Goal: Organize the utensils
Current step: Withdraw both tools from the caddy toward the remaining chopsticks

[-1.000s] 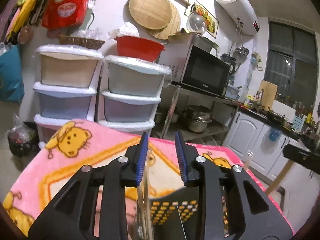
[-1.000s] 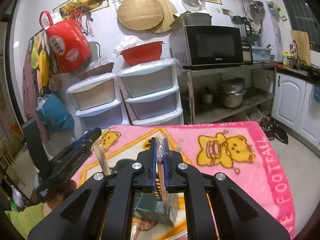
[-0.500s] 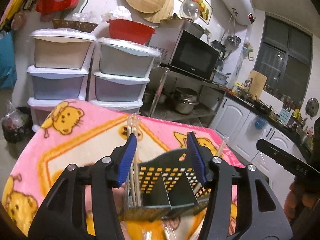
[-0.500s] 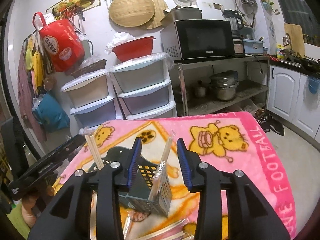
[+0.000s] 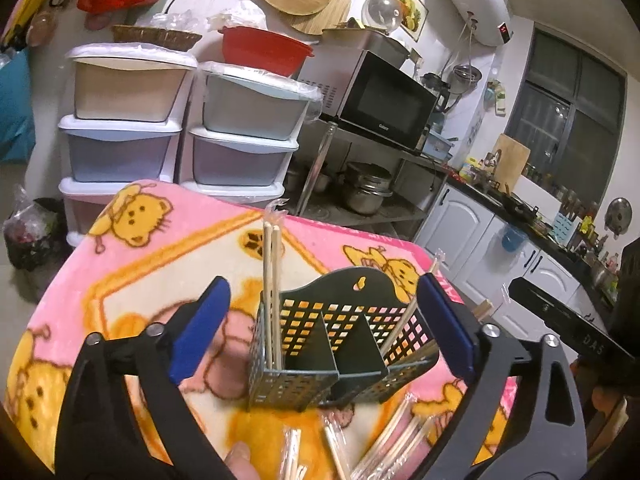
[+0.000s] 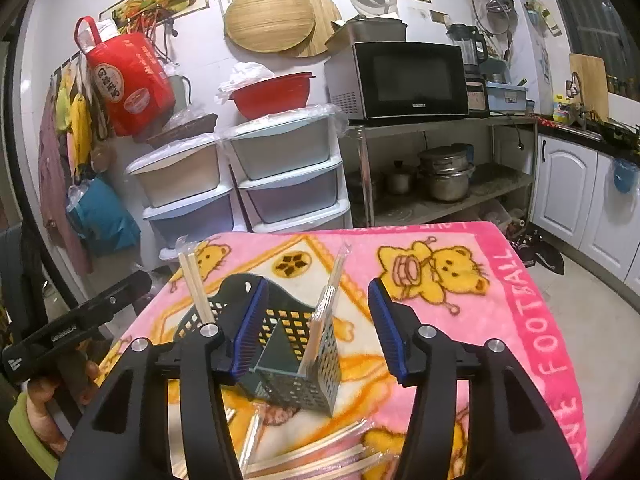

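Note:
A dark green perforated utensil holder [image 5: 340, 344] with three compartments stands on the pink bear blanket [image 5: 160, 264]. A wrapped chopstick pair [image 5: 271, 280] stands upright in its left compartment, another pair [image 5: 404, 320] leans in its right one. My left gripper [image 5: 320, 328] is open and empty, jaws wide either side of the holder. My right gripper [image 6: 316, 328] is open and empty above the holder [image 6: 288, 352], with a wrapped pair [image 6: 328, 300] leaning in the compartment between its jaws and another pair [image 6: 196, 288] at the far side.
Several wrapped chopstick pairs [image 5: 384, 440] lie loose on the blanket in front of the holder, also in the right wrist view [image 6: 312, 456]. Stacked plastic drawers [image 6: 280, 184] and a metal shelf with a microwave [image 6: 404, 80] stand behind the table.
Both grippers have opened wide and drawn back and up from the holder. Each let go of a chopstick pair, which now stands in the holder.

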Demonstrator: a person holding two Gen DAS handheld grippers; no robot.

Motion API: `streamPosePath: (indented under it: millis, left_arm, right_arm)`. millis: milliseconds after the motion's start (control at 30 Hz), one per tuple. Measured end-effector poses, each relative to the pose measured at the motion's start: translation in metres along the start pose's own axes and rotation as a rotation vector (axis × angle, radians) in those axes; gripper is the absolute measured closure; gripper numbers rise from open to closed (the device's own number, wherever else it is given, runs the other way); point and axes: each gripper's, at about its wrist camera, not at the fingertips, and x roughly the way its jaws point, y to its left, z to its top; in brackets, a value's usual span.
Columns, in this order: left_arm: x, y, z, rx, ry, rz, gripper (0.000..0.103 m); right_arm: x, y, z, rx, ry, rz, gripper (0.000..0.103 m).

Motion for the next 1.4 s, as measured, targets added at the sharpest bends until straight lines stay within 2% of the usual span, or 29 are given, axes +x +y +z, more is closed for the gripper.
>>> streamPosePath:
  millis: [67, 267, 800, 1400]
  left_arm:
    - [-0.003, 0.000, -0.002, 0.004, 0.007, 0.001, 0.011]
    - [-0.009, 0.003, -0.007, 0.011, 0.021, 0.003, 0.011]
    - [-0.029, -0.001, -0.021, 0.027, 0.025, 0.001, 0.011]
    - [-0.034, -0.002, -0.046, 0.053, 0.090, 0.027, 0.011]
  right_arm:
    - [-0.003, 0.002, -0.002, -0.001, -0.001, 0.001, 0.051]
    - [-0.013, 0.007, -0.009, -0.008, -0.002, 0.006, 0.048]
    - [-0.032, 0.016, -0.030, -0.032, 0.024, 0.018, 0.047]
    - [-0.041, 0.012, -0.058, -0.032, 0.080, 0.018, 0.047]
